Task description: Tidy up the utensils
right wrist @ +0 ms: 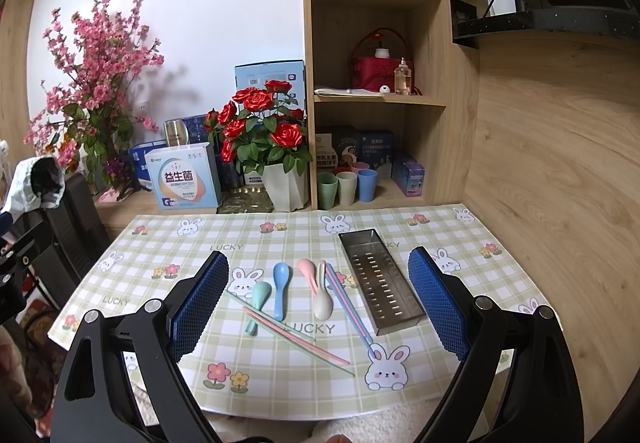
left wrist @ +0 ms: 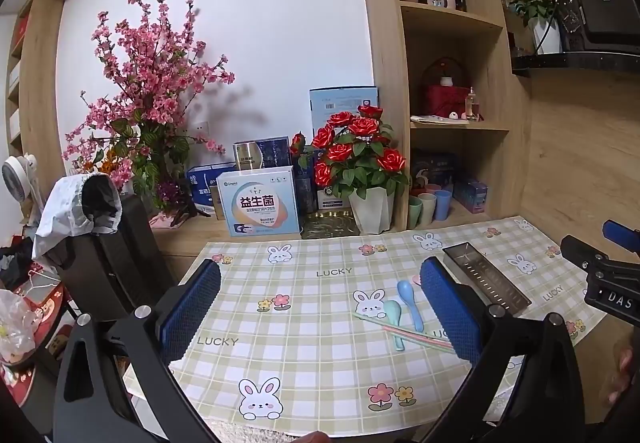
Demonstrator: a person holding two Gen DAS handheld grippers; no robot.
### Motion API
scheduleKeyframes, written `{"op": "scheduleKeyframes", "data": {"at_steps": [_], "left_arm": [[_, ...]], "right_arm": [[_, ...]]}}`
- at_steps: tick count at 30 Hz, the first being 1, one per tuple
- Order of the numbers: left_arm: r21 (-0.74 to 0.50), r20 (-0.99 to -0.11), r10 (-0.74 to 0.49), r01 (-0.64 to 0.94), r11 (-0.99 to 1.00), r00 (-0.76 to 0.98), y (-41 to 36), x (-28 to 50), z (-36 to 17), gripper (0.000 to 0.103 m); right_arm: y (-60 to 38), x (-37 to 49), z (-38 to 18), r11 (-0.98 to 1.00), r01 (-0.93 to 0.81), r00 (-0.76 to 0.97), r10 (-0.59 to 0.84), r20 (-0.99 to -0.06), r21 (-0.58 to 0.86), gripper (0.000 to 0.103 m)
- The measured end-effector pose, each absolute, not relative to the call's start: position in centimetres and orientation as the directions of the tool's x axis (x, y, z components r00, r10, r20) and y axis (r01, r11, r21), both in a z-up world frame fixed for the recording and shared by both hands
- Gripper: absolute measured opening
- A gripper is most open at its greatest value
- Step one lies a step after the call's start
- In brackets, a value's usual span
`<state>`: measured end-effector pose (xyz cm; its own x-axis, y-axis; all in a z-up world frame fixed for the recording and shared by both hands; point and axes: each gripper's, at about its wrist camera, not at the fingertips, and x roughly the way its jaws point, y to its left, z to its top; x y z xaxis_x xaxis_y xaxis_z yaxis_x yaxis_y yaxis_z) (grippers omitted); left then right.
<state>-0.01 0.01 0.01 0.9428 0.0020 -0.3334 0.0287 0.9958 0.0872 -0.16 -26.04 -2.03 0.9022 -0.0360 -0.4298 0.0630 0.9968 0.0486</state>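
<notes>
Both pictures are bright and evenly lit, with soft daylight-like light. The pink blossom branch throws a blurred grey shadow to its right on the white wall. The metal tray shows a mild shine. The fisheye lens bends the shelf and darkens the corners. The centre is sharp; the edges are slightly soft.

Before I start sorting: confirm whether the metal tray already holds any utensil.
No: the perforated metal tray shows only its bare slotted bottom.
</notes>
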Motion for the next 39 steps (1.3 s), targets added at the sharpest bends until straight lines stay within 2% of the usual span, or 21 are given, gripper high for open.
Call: {"op": "scheduleKeyframes", "data": {"at_steps": [39], "left_arm": [[0.085, -0.334, 0.0, 0.03, 0.996, 0.943, -0.9, 0.2, 0.7, 0.098]], "right_arm": [[-26.1, -0.2, -2.0, 0.997, 0.064, 0.903, -0.037, -0.429, 0.049, 0.088]]}}
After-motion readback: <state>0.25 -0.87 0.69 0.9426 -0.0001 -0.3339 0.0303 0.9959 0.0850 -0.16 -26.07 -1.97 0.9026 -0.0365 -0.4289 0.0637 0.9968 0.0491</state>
